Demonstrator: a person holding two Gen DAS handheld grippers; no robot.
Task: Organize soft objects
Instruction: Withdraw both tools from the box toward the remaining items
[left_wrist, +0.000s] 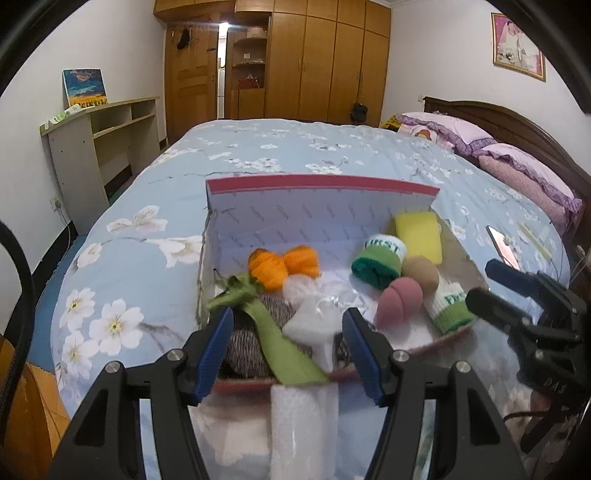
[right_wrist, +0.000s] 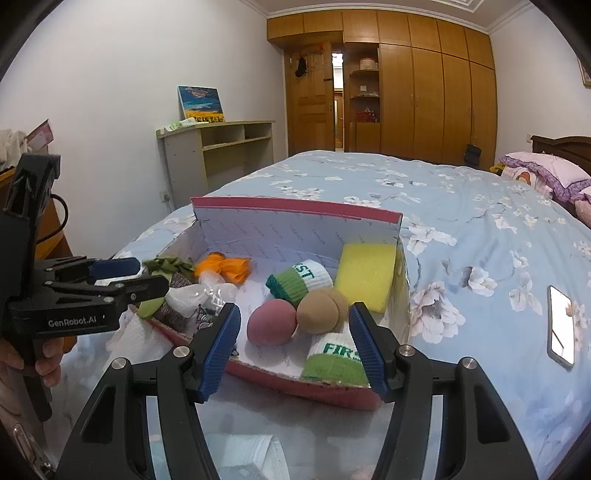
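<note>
Just beyond the open jaws, box (left_wrist: 325, 195) of soft toys (right_wrist: 271, 322)

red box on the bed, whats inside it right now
Inside the red box: a yellow sponge, a pink ball, a tan ball, two rolled socks, orange yarn, a green cloth strip over a grey knit piece. Whatever lies beneath these is hidden.

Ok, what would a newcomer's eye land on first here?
The red-rimmed box on the floral bedspread, full of soft things: an orange yarn bundle at its back left, a yellow sponge in the far right corner. Both open grippers, left and right, frame it.
</note>
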